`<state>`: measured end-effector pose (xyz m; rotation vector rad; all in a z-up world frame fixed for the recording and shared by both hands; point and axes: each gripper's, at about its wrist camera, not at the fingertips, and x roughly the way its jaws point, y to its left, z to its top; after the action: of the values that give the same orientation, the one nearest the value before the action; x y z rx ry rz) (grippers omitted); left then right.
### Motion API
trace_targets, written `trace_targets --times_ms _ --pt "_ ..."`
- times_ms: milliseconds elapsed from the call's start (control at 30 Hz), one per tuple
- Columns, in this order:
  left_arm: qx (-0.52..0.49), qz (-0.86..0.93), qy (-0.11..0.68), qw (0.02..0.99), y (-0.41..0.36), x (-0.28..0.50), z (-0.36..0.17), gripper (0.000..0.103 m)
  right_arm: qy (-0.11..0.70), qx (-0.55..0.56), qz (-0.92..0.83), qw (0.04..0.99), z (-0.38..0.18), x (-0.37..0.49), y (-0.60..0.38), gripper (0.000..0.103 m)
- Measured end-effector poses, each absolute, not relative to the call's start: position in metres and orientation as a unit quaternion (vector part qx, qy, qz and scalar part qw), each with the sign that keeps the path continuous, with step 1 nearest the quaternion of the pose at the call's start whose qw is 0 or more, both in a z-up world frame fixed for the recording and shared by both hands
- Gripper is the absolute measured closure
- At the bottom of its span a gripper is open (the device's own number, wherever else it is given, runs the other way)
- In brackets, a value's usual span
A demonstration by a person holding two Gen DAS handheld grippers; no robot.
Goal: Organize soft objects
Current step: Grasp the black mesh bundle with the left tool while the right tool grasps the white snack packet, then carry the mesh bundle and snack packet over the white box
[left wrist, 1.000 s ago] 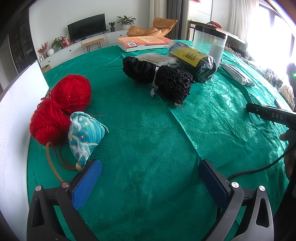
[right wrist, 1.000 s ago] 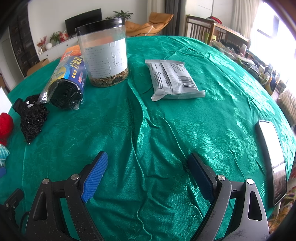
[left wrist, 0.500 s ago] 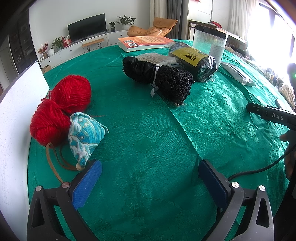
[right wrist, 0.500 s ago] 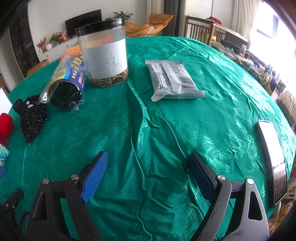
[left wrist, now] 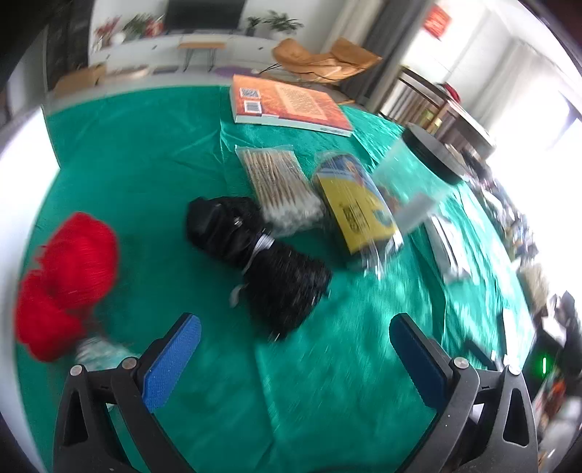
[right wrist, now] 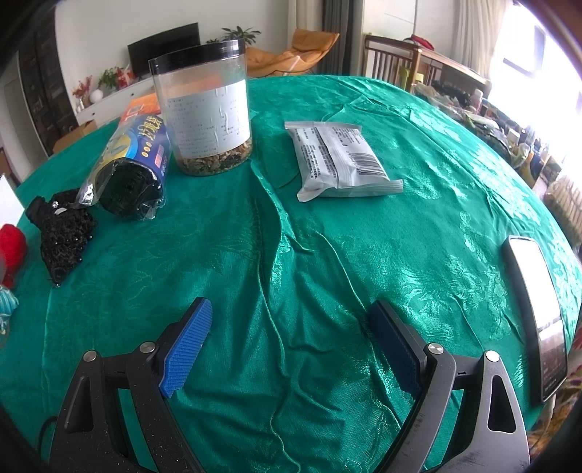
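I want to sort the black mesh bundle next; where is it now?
In the left wrist view the black mesh bundle lies mid-table, between the red yarn balls on its left and the yellow-labelled packet on its right.

This is a home living and dining room. A flat television [right wrist: 163, 45] stands on a long white low cabinet [right wrist: 109, 98] at the far wall, with potted plants [right wrist: 238, 32] and red flowers [right wrist: 82, 89] on it. An orange lounge chair [right wrist: 291, 52] sits near grey curtains [right wrist: 338, 32], and wooden dining chairs [right wrist: 389, 60] stand far right. The bench wears a green damask tablecloth [right wrist: 400, 218].
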<state>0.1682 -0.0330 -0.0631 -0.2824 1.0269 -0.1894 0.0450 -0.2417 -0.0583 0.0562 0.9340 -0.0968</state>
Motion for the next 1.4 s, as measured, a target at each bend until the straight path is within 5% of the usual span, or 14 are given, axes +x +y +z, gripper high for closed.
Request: trace_targets --times_ms 133,200,267,333,600,633,667,700,1033,1400 --pt "-0.103 0.003 0.506 0.857 -0.044 0.205 -0.092 0.001 0.453 0.034 -0.020 0.890 -0.055 0.046 -0.245 0.013" --pt "-0.114 0.023 0.506 0.855 -0.036 0.208 -0.100 0.012 0.436 0.071 -0.003 0.897 -0.044 0.043 -0.261 0.016" --pt "-0.140 -0.004 0.483 0.864 -0.027 0.201 -0.098 0.058 0.394 0.109 -0.016 0.913 -0.027 0.038 -0.283 0.014" --pt "-0.147 -0.014 0.488 0.860 -0.016 0.202 -0.094 0.064 0.342 0.152 -0.036 0.927 -0.008 0.044 -0.312 0.014" --pt "-0.147 -0.035 0.472 0.869 0.007 0.181 -0.056 0.065 0.491 0.102 0.019 0.865 -0.046 0.186 -0.316 0.016" --pt "-0.149 -0.041 0.468 0.870 0.010 0.174 -0.050 0.065 0.495 0.088 0.022 0.864 -0.054 0.193 -0.310 0.019" --pt "-0.152 -0.046 0.465 0.871 0.013 0.170 -0.044 0.065 0.481 0.065 0.017 0.874 -0.052 0.192 -0.305 0.036" --pt "-0.155 -0.053 0.461 0.872 0.016 0.164 -0.039 0.065 0.485 0.059 0.014 0.873 -0.051 0.192 -0.303 0.037" --pt "-0.182 -0.084 0.411 0.889 0.104 0.059 0.033 0.065 0.400 0.111 0.038 0.909 0.050 0.082 -0.285 0.042" --pt "-0.137 0.074 0.384 0.910 0.277 -0.050 0.073 0.065 0.367 0.105 0.348 0.856 0.147 -0.018 -0.007 0.042"
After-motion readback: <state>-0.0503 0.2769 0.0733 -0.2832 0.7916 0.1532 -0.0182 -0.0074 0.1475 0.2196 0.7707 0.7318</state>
